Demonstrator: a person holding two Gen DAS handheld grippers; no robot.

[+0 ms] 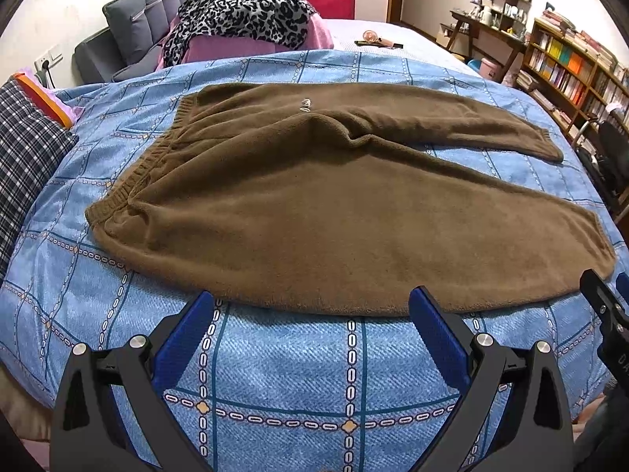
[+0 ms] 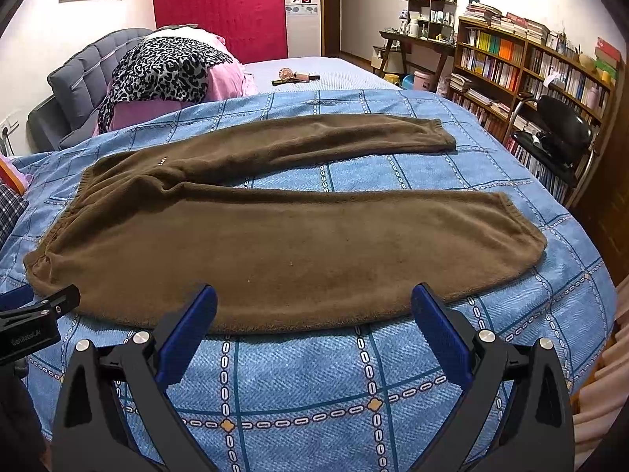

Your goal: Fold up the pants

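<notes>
On the bed, in the left wrist view, the brown pants [image 1: 314, 196] are lying spread flat on the blue quilt [image 1: 283, 373], waistband at left, legs running right; the left gripper [image 1: 310, 306] is hovering at their near edge, jaws released wide and empty. Through the right wrist view, the right gripper [image 2: 314, 303] is likewise hanging spread and empty over the near leg, the bookshelf [image 2: 530, 67] standing far right.

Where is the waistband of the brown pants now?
The waistband lies at the left end of the brown pants, flat on the blue quilt, near the plaid pillow in the left wrist view.
</notes>
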